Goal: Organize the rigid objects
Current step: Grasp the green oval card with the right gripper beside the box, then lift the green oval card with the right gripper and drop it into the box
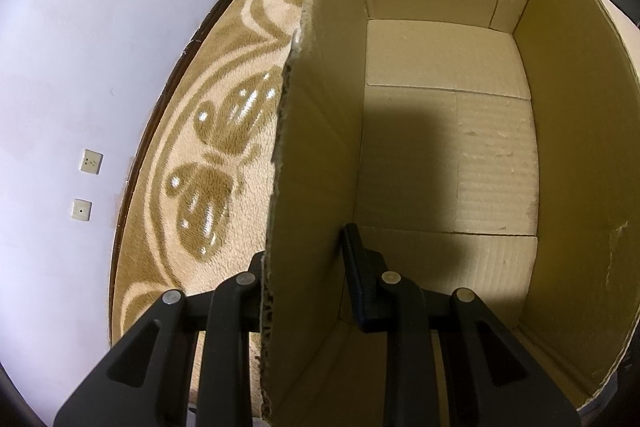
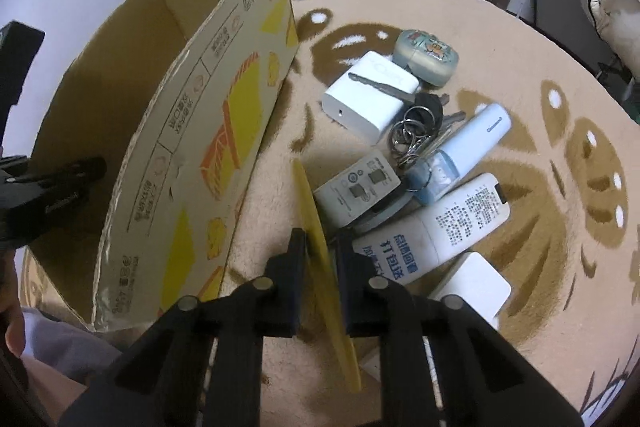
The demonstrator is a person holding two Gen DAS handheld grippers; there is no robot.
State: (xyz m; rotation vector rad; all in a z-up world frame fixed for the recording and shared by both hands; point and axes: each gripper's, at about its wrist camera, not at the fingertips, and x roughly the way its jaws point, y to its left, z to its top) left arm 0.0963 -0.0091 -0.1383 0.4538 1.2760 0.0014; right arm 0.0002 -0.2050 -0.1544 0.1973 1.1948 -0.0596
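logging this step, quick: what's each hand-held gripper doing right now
Left hand-held gripper: straddles the cardboard box wall, grip unclear.
Right hand-held gripper: shut on yellow card.

Left wrist close above cardboard box point(image 1: 440, 131), right wrist perhaps beside it, both share box

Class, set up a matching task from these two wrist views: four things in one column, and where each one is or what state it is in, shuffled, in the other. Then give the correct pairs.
Things
1. cardboard box
2. yellow card
3. key bunch
4. left gripper

Places or states
A. lying partly on the white charger
B. fingers either side of the box wall
C. held edge-on between the right gripper fingers
D. open, nothing inside

Pairs: 1-D, 2-C, 3-A, 4-B
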